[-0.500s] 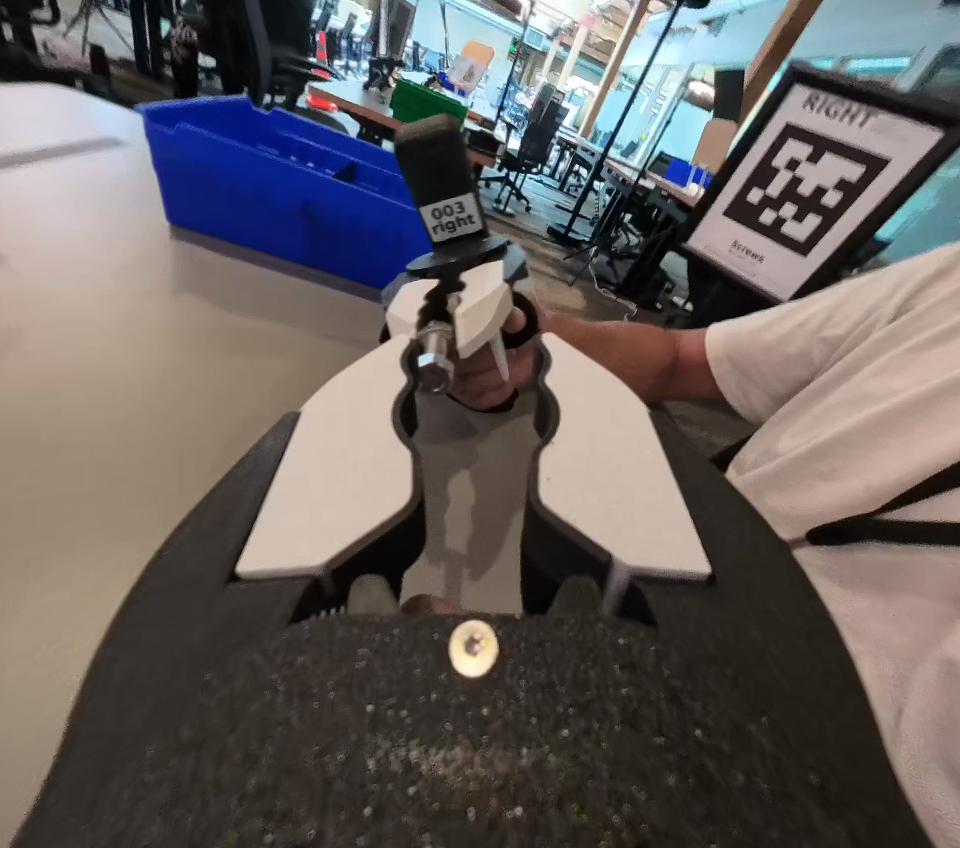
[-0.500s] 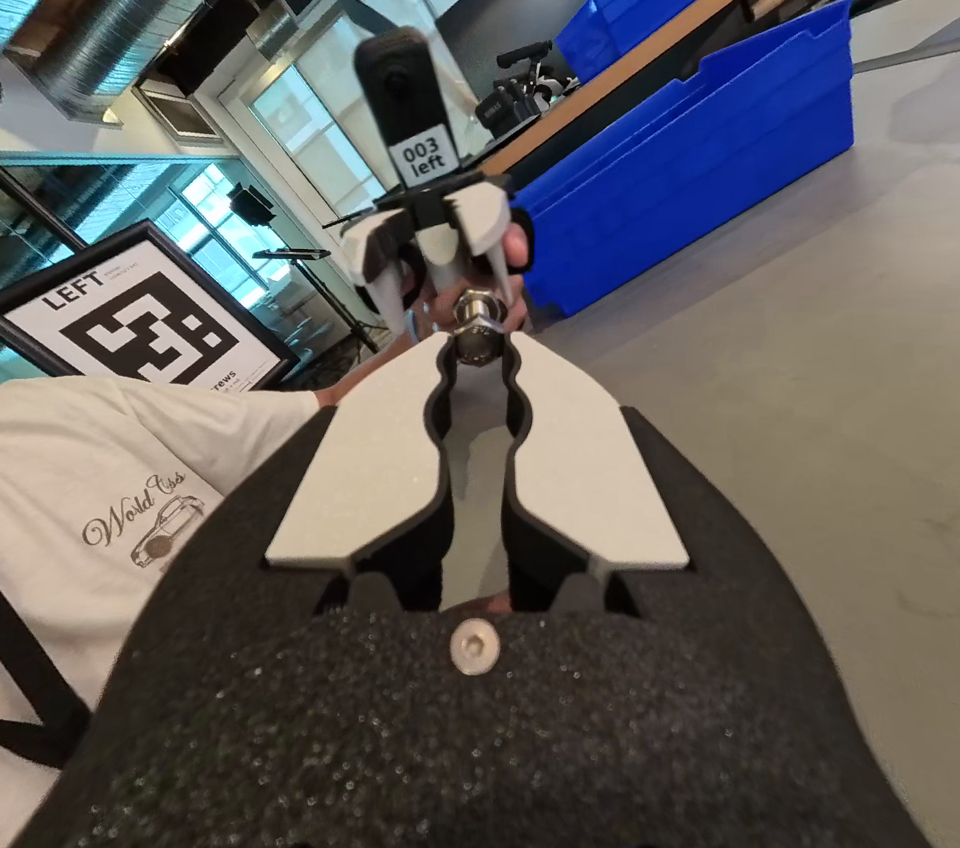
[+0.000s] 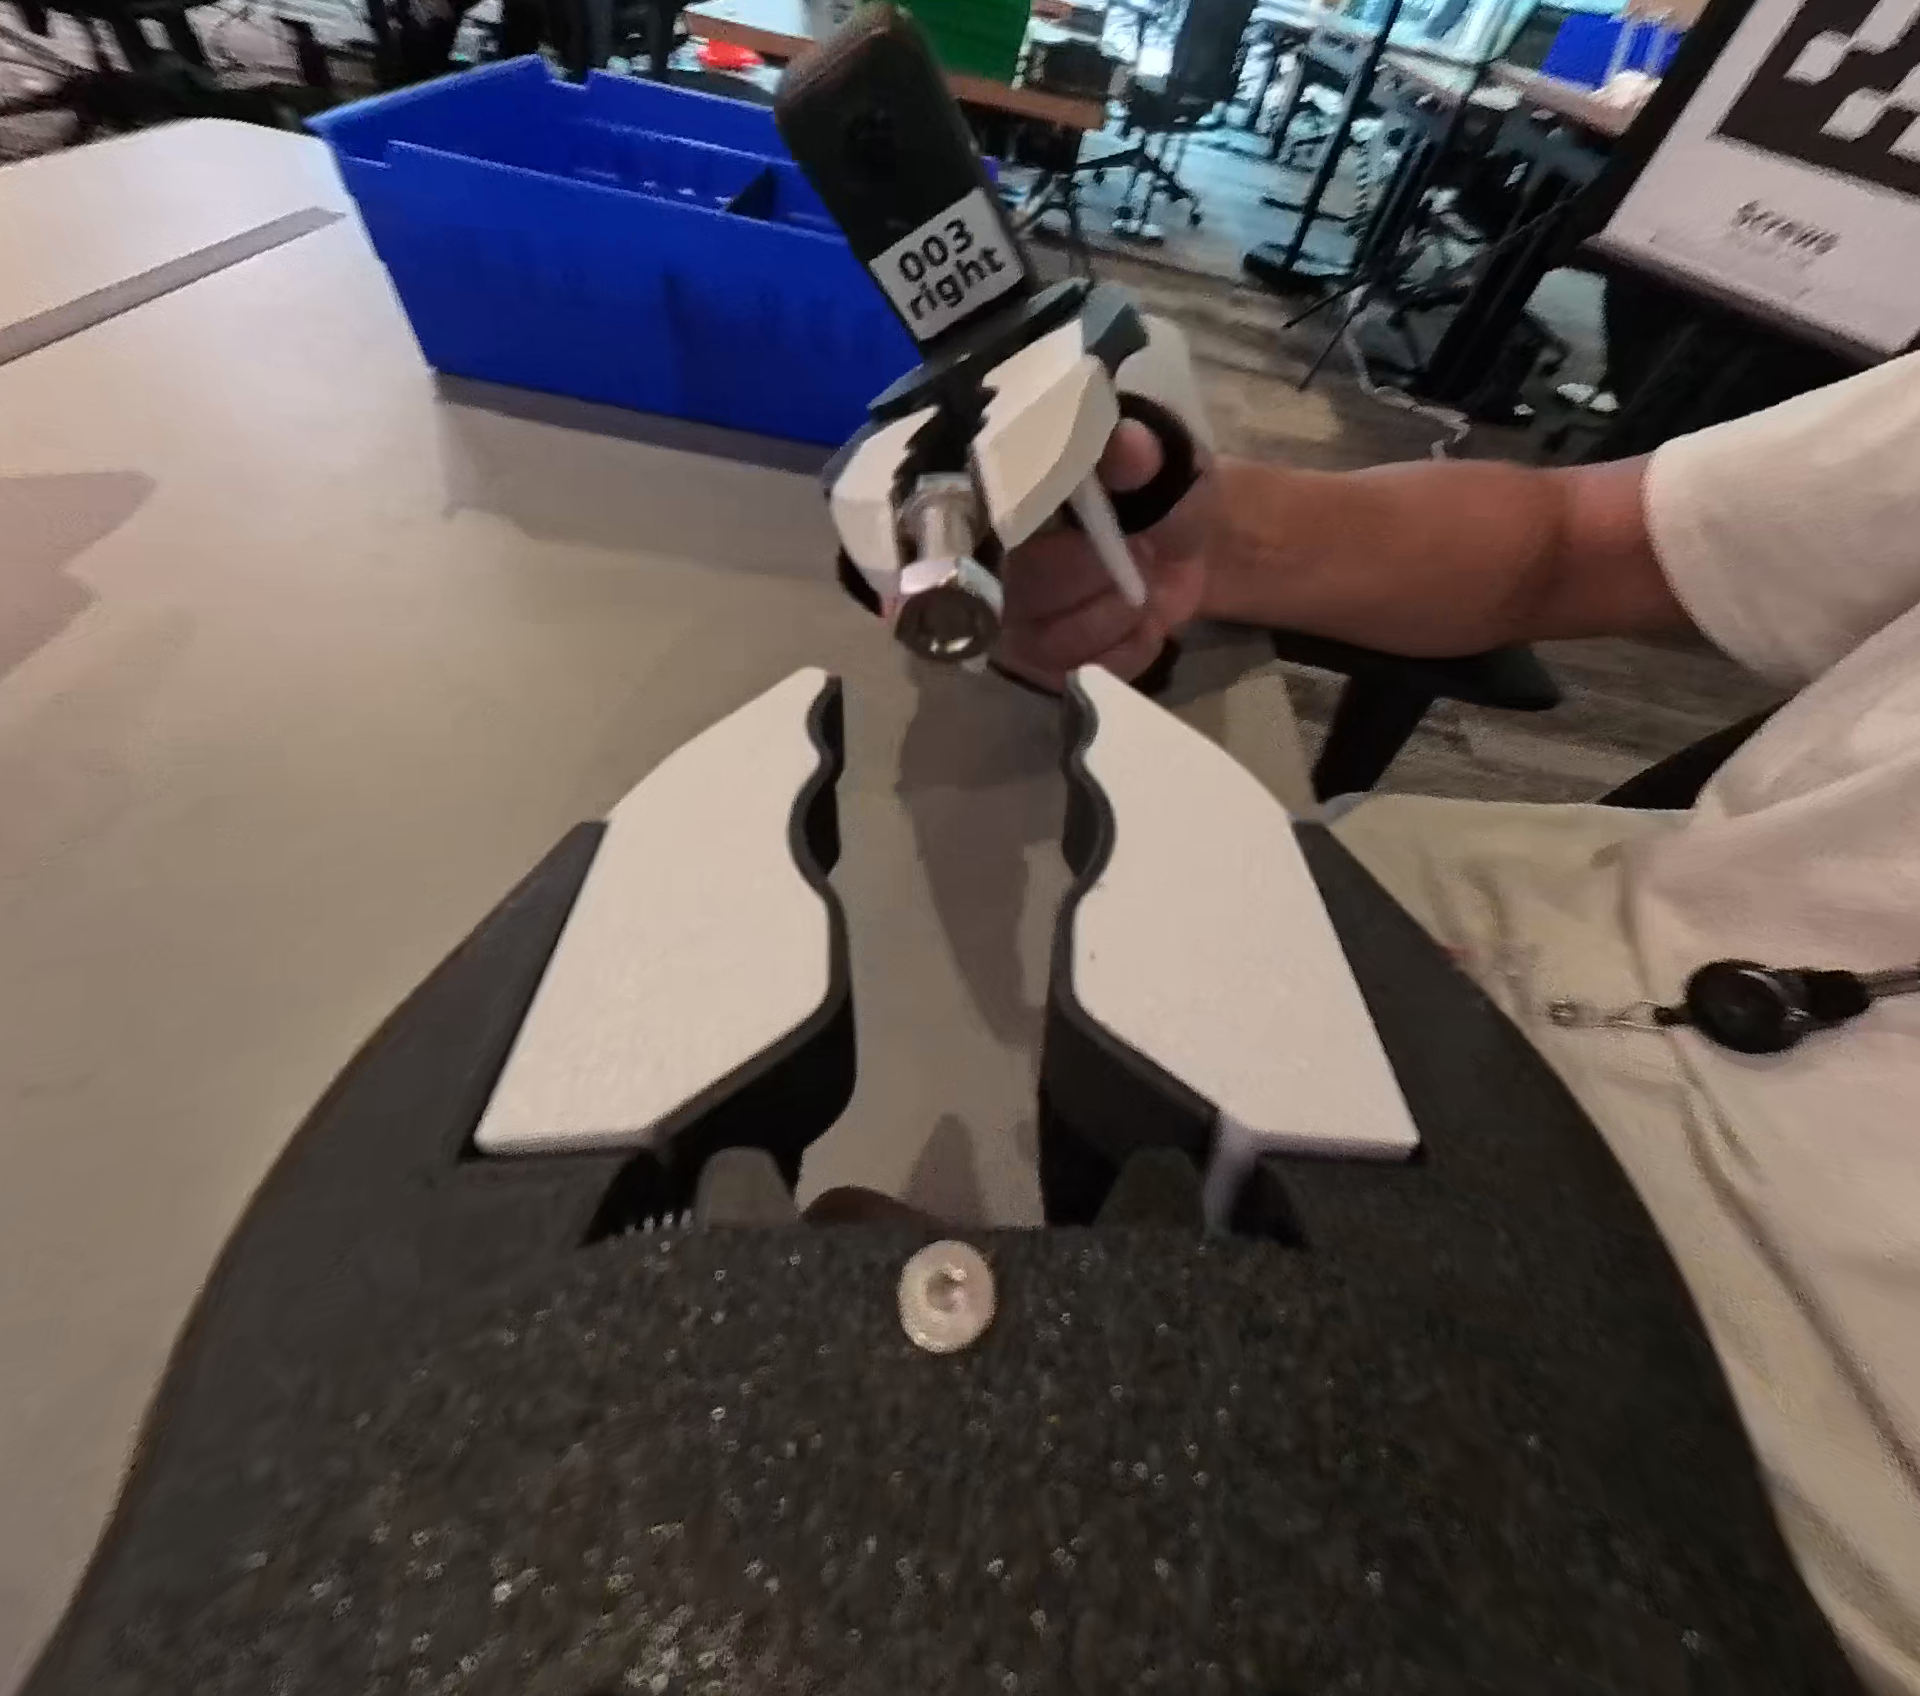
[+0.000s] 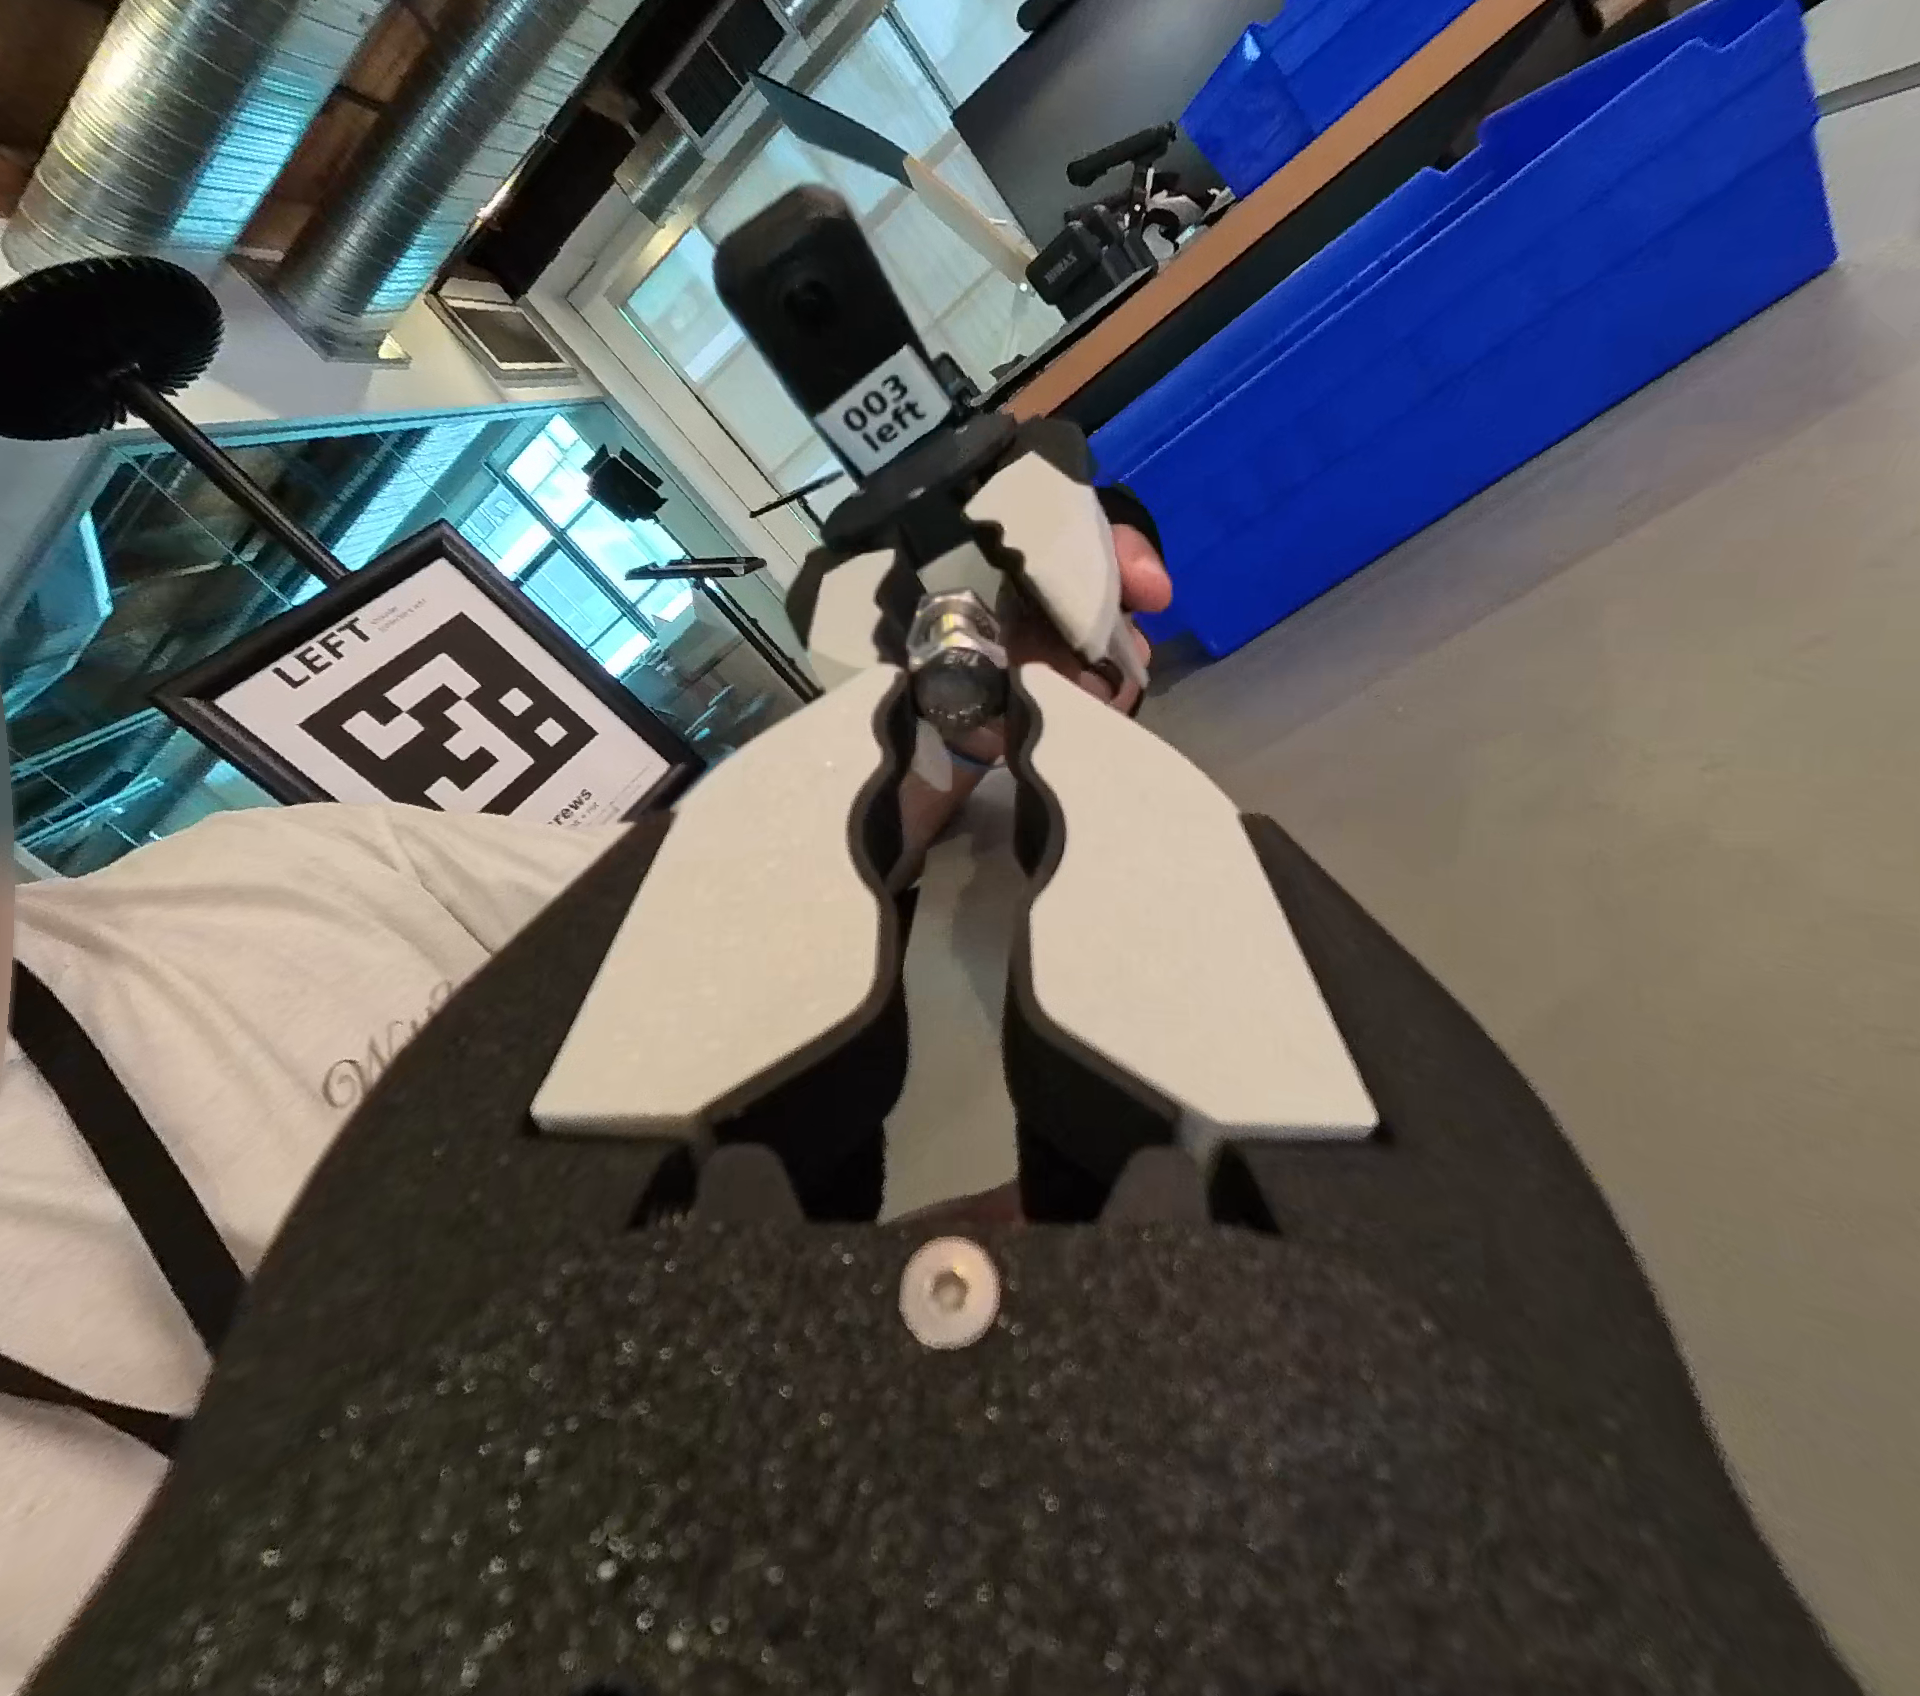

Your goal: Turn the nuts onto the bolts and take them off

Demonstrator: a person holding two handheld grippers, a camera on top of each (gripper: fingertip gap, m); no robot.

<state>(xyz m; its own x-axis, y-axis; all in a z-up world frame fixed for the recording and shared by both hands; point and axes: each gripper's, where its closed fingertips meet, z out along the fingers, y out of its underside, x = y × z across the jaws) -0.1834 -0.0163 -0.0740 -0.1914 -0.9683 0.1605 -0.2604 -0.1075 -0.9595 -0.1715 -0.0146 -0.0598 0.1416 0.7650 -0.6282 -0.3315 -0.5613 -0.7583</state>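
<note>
The right gripper [image 3: 940, 503] was clamped on the nut end of the bolt [image 3: 940, 576], while the left gripper [image 3: 951, 690], jaws apart, held nothing just beside the bolt's head.

Silver steel hex bolt [image 3: 945, 581]; white-fingered black gripper [image 3: 951, 690]; blue plastic bin [image 3: 623, 275]; beige tabletop [image 3: 260, 659]; black-white checker-pattern framed sign [image 4: 436, 711].

A long blue plastic bin [image 3: 623, 296] sits on the pale grey table [image 3: 260, 607], left of centre in the left wrist view and at the right edge in the right wrist view. A black-framed sign [image 4: 436, 711] with a blocky black-and-white marker stands at middle left there, silver ceiling ducts [image 4: 312, 36] above. Office chairs [image 3: 1174, 119] and desks blur across the top.
</note>
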